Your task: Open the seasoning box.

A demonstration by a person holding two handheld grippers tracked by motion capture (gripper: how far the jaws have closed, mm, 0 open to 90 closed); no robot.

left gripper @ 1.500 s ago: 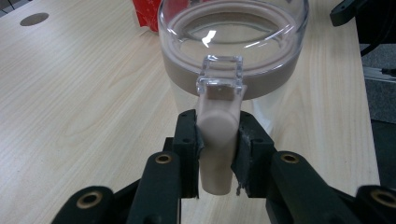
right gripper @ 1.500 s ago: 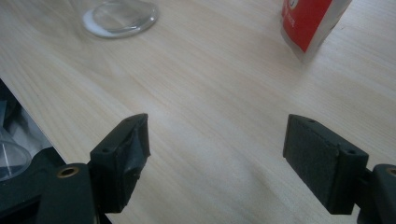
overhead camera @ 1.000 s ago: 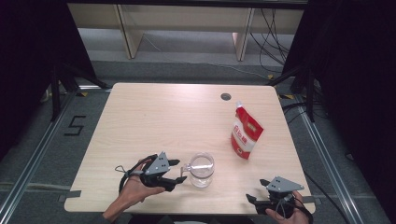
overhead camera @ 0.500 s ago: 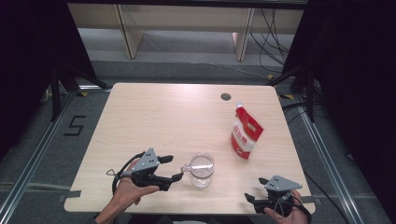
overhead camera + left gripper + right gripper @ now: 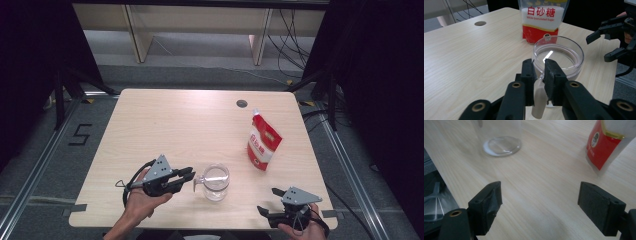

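Clamping the clear glass mug (image 5: 216, 182) by its handle near the table's (image 5: 175, 125) six o'clock edge, the left gripper (image 5: 186, 176), jaws just closed, should lift level; right gripper (image 5: 267, 210) waits agape.

Clear glass mug (image 5: 216, 181), upright, handle gripped.

The left gripper (image 5: 189, 174) has a black plastic body with two jointed black jaws, brass-coloured rivets at the pivots, and flat rough black pads. A grey three-cornered metal plate with small screws sits on top, and a black cable loops from the back. The right gripper (image 5: 267, 201) has the same look. Both forearms are bare, without sleeves.
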